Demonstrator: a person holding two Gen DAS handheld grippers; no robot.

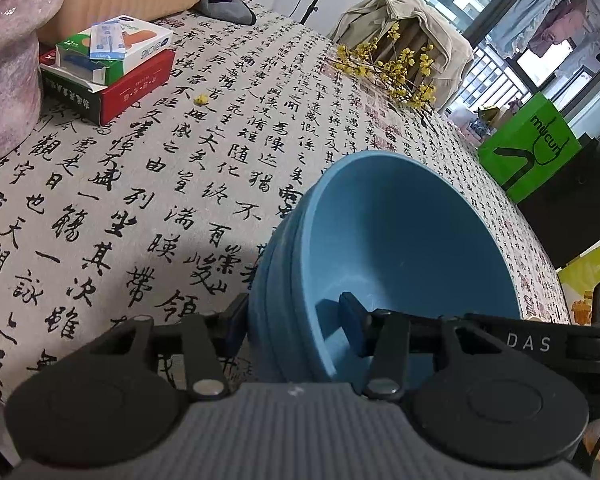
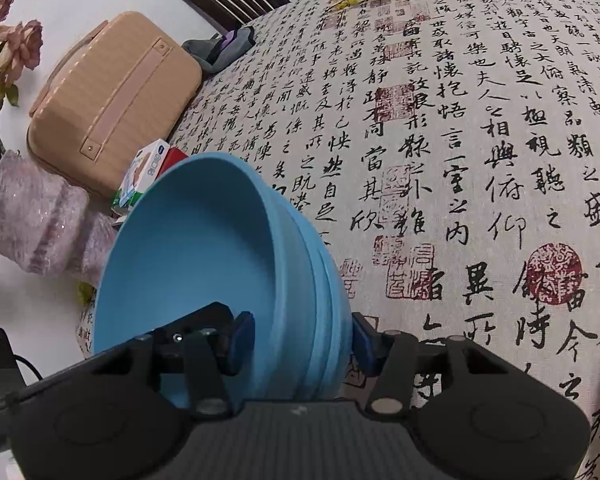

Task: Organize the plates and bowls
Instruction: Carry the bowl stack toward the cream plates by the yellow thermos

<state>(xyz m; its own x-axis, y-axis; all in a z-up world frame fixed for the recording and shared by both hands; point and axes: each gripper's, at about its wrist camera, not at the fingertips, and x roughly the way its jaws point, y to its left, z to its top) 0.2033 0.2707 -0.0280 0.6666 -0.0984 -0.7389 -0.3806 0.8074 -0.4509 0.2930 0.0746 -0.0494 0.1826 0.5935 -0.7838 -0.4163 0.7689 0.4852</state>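
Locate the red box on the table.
Left wrist view, upper left: the red box lies under smaller boxes, beside the pink vase.

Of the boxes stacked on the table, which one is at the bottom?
The red box, lying flat on the tablecloth. The white and green box sits on top of it, beside the pink vase.

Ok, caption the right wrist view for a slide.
Right gripper clamps the rim of nested blue bowls above the calligraphy tablecloth.

Table under a beige calligraphy-printed cloth (image 1: 148, 184), bearing stacked cardboard boxes (image 1: 108, 68), yellow flower sprigs (image 1: 396, 68) and a mottled pink vase (image 1: 8, 60).
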